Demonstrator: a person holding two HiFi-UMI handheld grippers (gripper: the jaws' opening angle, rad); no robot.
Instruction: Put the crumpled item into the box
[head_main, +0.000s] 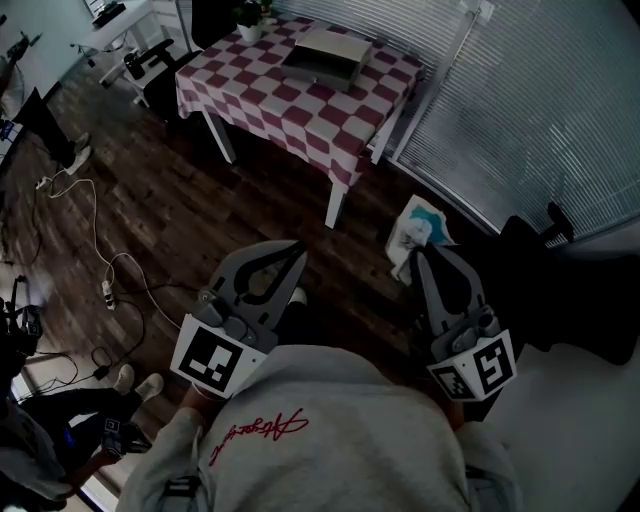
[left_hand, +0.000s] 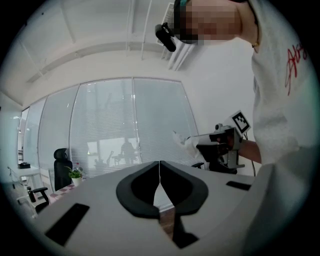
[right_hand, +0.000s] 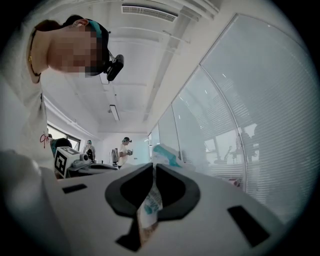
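The right gripper (head_main: 424, 262) has its jaws clamped on the crumpled item (head_main: 420, 226). The box (head_main: 325, 56) sits well ahead and to the left, by the desk's (head_main: 290, 112) far edge. The left gripper's (head_main: 296, 250) jaws are together, holding nothing.

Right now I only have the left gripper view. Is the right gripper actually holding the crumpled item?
Observer: Yes. The right gripper is shut on the wrapper, which is white with teal print.
Operator: Where's the box?
Observer: The box sits on the checked table, well ahead of both grippers.
Operator: Anything on the way there?
Observer: A cable lies on the floor, left of the line to the table.
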